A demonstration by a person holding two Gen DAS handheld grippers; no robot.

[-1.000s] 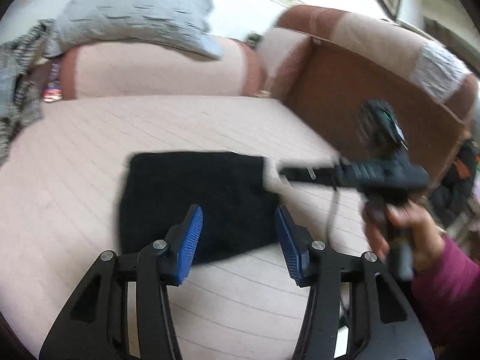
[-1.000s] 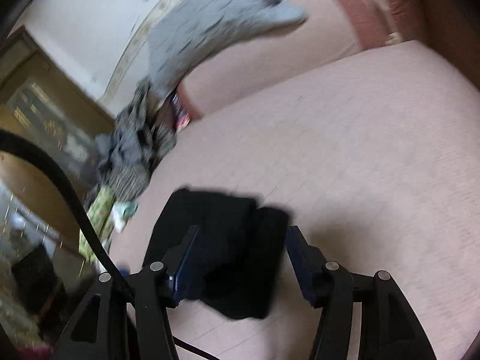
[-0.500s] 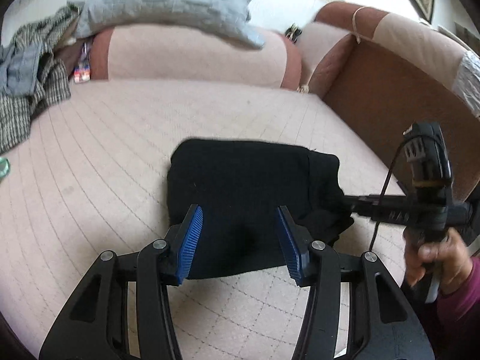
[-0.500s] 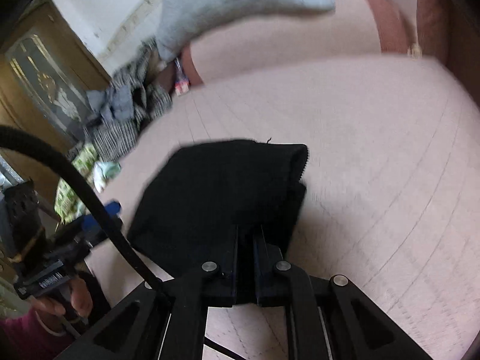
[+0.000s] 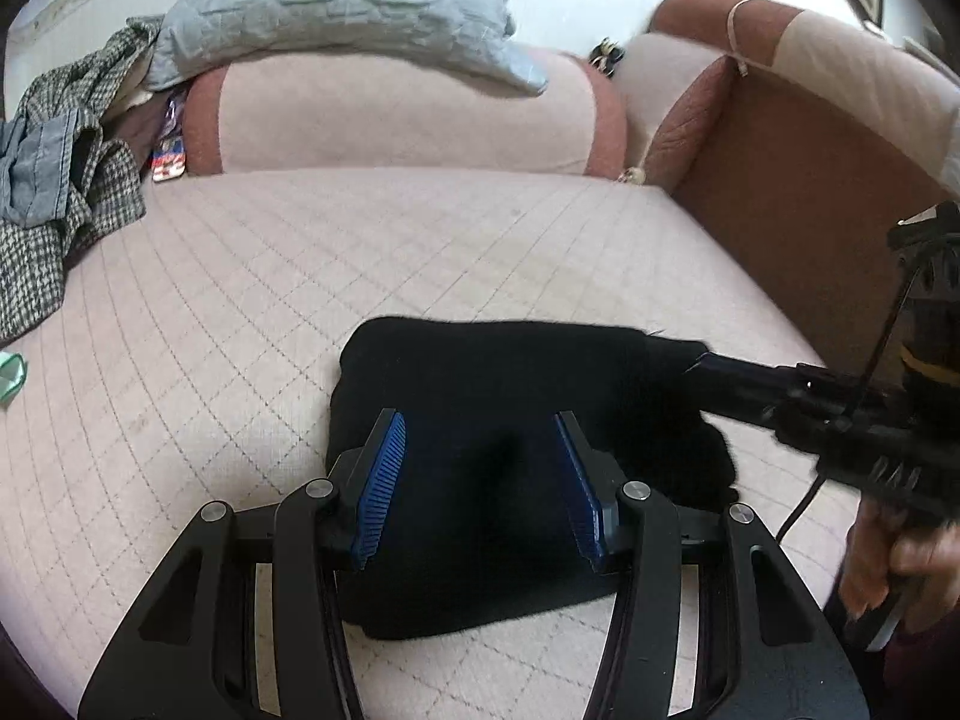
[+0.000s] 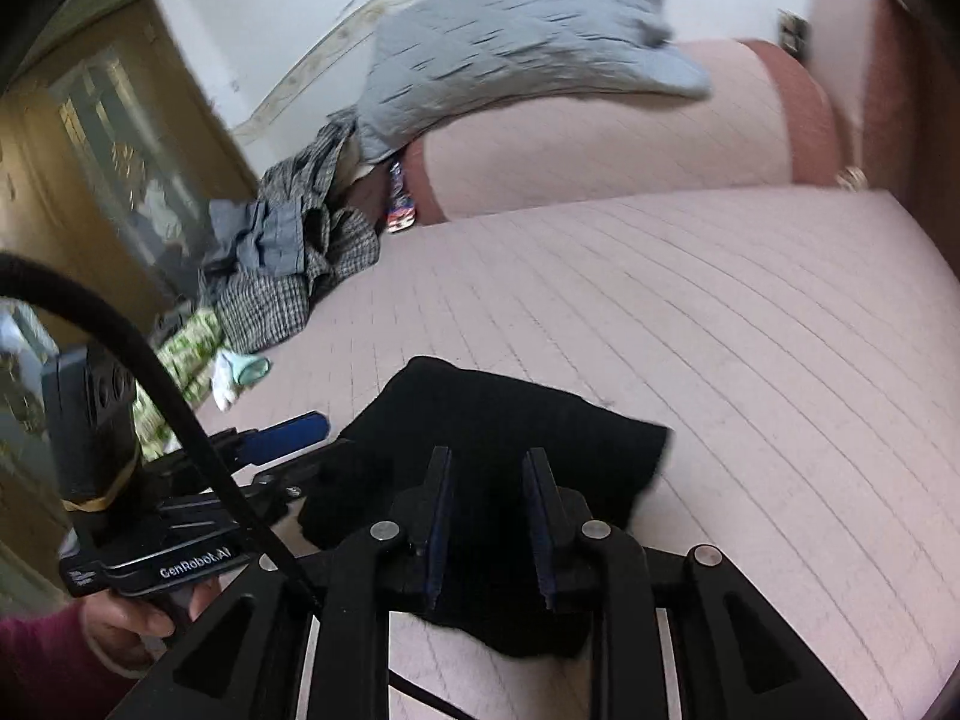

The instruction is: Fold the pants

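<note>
The black pants (image 5: 510, 396) lie folded into a compact rectangle on the pink quilted sofa seat (image 5: 360, 264); they also show in the right wrist view (image 6: 510, 420). My left gripper (image 5: 480, 480) is open and hovers over the near part of the pants, with its blue pads (image 5: 381, 480) apart and holding nothing. My right gripper (image 6: 487, 522) has its jaws partly apart over the pants' near edge, with black cloth between them. In the left wrist view the right gripper (image 5: 702, 369) reaches the pants' right edge.
A grey pillow (image 5: 336, 0) lies on the sofa back cushion (image 5: 396, 114). A pile of checked and grey clothes (image 5: 54, 192) sits at the left end. The brown armrest (image 5: 798, 204) bounds the right side. A wooden cabinet (image 6: 78, 180) stands beyond the sofa.
My right gripper was shut on the pants' edge half a second ago and its jaws have now parted. My left gripper stayed open and moved closer over the pants.
</note>
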